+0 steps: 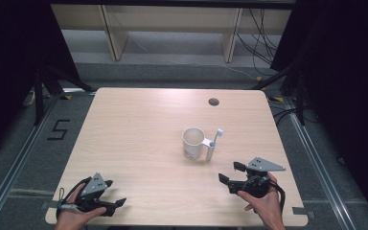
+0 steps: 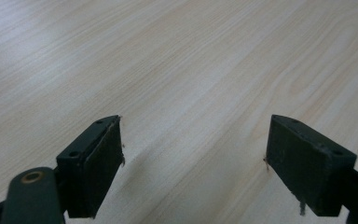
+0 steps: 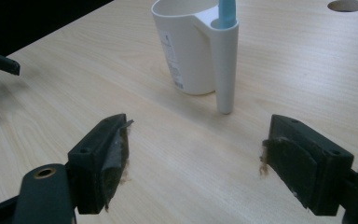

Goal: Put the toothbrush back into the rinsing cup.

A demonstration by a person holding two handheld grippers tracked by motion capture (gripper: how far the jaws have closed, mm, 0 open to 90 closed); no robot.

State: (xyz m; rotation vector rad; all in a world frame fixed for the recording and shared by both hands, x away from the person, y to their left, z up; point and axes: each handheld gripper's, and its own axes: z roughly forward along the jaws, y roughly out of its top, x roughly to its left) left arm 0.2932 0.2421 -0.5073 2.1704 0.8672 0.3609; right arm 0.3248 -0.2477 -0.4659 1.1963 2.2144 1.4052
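A white cup (image 1: 193, 143) stands right of the table's middle, with a white tube holder (image 1: 210, 152) on its side. A light blue toothbrush (image 1: 217, 134) stands upright in that tube. In the right gripper view the cup (image 3: 186, 46), the tube (image 3: 226, 65) and the toothbrush handle (image 3: 227, 11) rise just ahead of my right gripper (image 3: 193, 158), which is open and empty. From above, the right gripper (image 1: 231, 173) sits below and right of the cup, apart from it. My left gripper (image 1: 116, 205) rests at the front left corner; it (image 2: 193, 158) is open over bare wood.
The wooden table (image 1: 139, 143) has a round cable hole (image 1: 213, 101) near its far edge. A floor mark "5" (image 1: 58, 129) lies to the left. Pale shelving (image 1: 172, 28) and loose cables (image 1: 261, 43) stand beyond the table.
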